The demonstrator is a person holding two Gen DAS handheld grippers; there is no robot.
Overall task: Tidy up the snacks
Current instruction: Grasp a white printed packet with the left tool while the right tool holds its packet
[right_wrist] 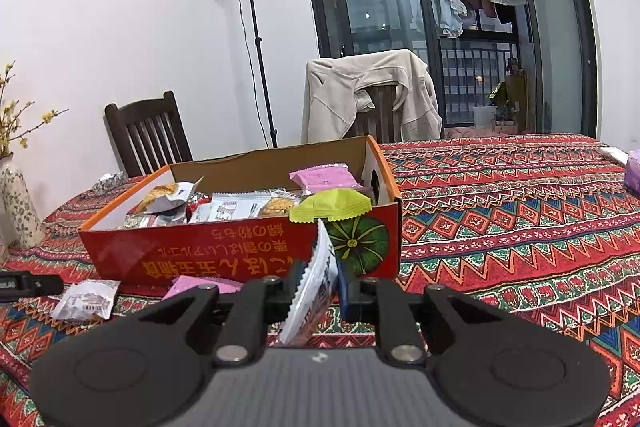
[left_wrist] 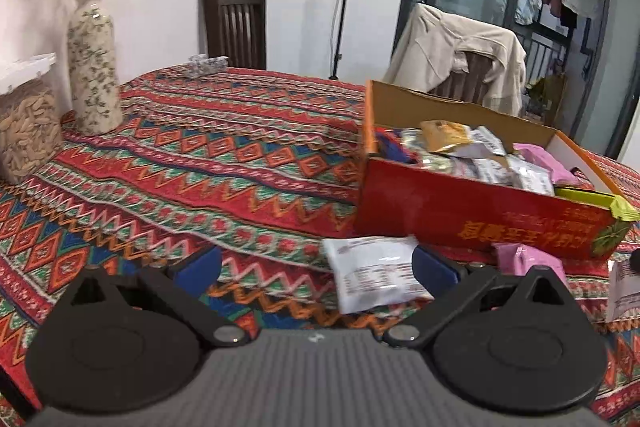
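Observation:
A red cardboard box (left_wrist: 480, 211) (right_wrist: 240, 251) holds several snack packets on the patterned tablecloth. My left gripper (left_wrist: 316, 267) stands open above the cloth, and a white snack packet (left_wrist: 372, 271) lies flat just ahead of its right finger. A pink packet (left_wrist: 528, 259) lies against the box front. My right gripper (right_wrist: 320, 283) is shut on a white snack packet (right_wrist: 312, 291), held on edge in front of the box. A yellow-green packet (right_wrist: 332, 205) hangs over the box rim. Another white packet (right_wrist: 86, 301) and a pink one (right_wrist: 200, 285) lie on the cloth.
A floral vase (left_wrist: 94, 67) with yellow flowers and a clear tub of snacks (left_wrist: 26, 123) stand at the left. Wooden chairs (right_wrist: 146, 135) sit behind the table, one draped with a beige jacket (right_wrist: 368, 91). A lamp stand (right_wrist: 256, 39) is by the wall.

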